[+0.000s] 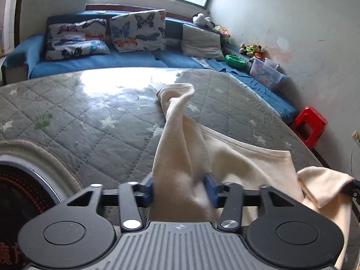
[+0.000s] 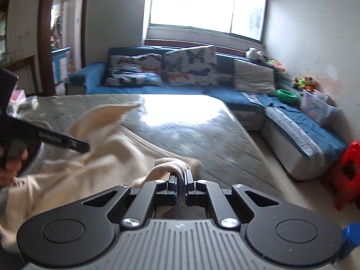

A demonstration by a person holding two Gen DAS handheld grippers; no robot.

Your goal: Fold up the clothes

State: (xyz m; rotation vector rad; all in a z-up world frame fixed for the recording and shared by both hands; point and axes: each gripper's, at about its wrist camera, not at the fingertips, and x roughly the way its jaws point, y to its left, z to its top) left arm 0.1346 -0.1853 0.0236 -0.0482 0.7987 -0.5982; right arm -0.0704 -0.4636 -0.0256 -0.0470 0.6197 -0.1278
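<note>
**Both grippers on the cream garment**

The left gripper (image 1: 179, 187) pinches a bunched sleeve of the cream garment (image 1: 236, 157), whose long axis runs toward 12 o'clock across the quilted mattress (image 1: 78, 112). The right gripper (image 2: 180, 185) is clenched on a fold at the garment's right edge.

Left gripper (image 1: 180, 187) and right gripper (image 2: 179, 185), matte black linkage arms, silver screws, blue finger pads (image 1: 210, 189), ribbed grey housing, round black discs
</note>
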